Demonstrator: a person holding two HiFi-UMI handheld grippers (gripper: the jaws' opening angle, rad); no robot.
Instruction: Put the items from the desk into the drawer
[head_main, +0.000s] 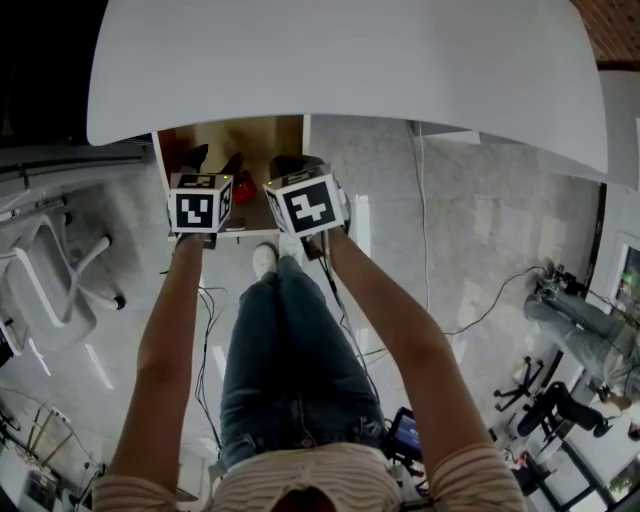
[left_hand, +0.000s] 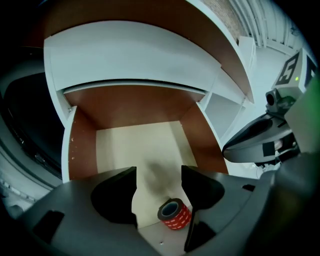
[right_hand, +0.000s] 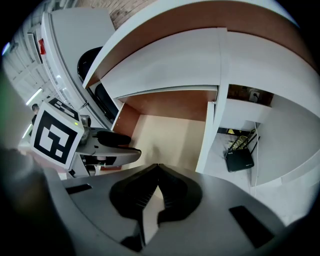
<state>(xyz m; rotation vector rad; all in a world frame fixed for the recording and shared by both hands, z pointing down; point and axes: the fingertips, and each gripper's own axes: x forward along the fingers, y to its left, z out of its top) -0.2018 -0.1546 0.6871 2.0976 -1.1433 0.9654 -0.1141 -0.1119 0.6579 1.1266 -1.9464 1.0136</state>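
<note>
Down in the open drawer (head_main: 250, 135), at the lower centre of the left gripper view, the roll of red tape (left_hand: 175, 214) sits on the pale drawer floor near the front edge; the left gripper (left_hand: 158, 172) hangs just above it, jaws wide apart, nothing between them; the right gripper (right_hand: 157, 167) is alongside, jaws pressed together at the tips, carrying nothing. The risk from here, I'd say: lift that left gripper out carelessly and the jaw at picture right clips the roll; shove the drawer shut too soon and a gripper gets caught under the desk top (head_main: 350, 60). White desk top fills the upper head view, bare as far as it shows; pale marbled floor (head_main: 480, 230) below, cables trailing; office chair (head_main: 50, 275) at left.
</note>
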